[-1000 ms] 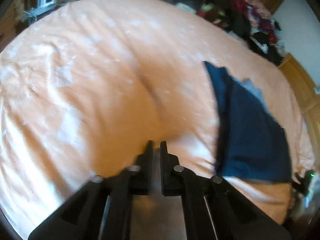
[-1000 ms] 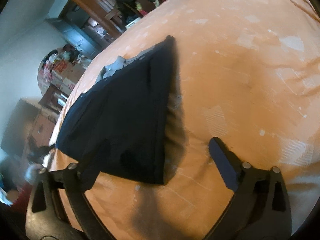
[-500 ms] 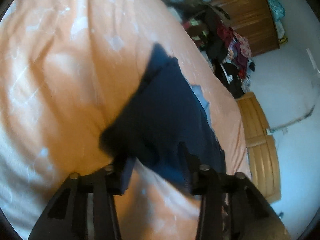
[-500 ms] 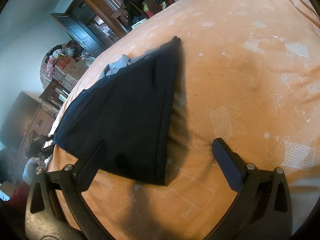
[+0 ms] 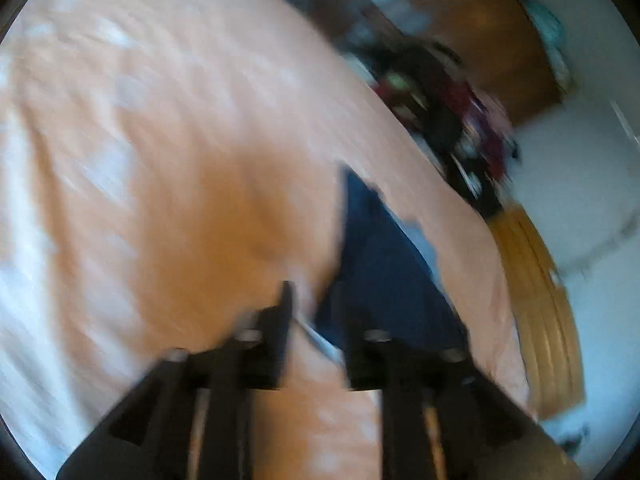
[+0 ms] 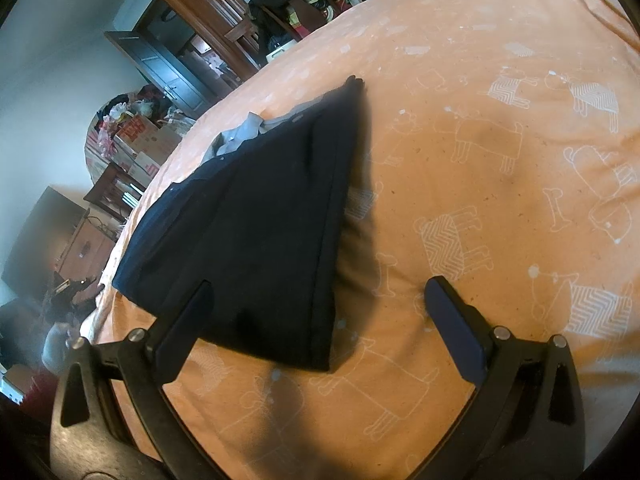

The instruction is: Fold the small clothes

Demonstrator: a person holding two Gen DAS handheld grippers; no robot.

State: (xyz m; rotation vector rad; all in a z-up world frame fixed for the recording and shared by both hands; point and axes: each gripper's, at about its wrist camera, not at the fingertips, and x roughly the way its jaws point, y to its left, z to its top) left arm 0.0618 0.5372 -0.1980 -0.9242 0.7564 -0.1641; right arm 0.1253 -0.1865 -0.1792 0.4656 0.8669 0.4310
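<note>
— Where the orange bedsheet printed with white outline dogs point(image 6: 500, 168) covers the bed, what lies on it?

— One dark navy folded cloth garment point(image 6: 256, 224), a long triangle. Its long axis runs away from the right camera, the narrow tip pointing toward the far edge of the bed and the broad end toward the near edge. It lies close along one side edge of the bed.

— Anything else there?

— One small grey piece of fabric point(image 6: 244, 134) shows from under the garment's edge on that side.

— And the right tongs point(image 6: 320, 312)?

— Spread wide, holding nothing. One finger point(image 6: 188, 328) overlaps the garment's broad end in the picture; the other is over bare sheet. Whether either touches, I cannot tell.

— The left tongs point(image 5: 316, 320)?

— The left view is blurred. The two fingers stand apart with a moderate gap, nothing between them, just at the garment's point(image 5: 384, 268) near corner.

— Beyond the bed?

— A wooden wardrobe point(image 6: 208, 8) and heaped clothes.
</note>
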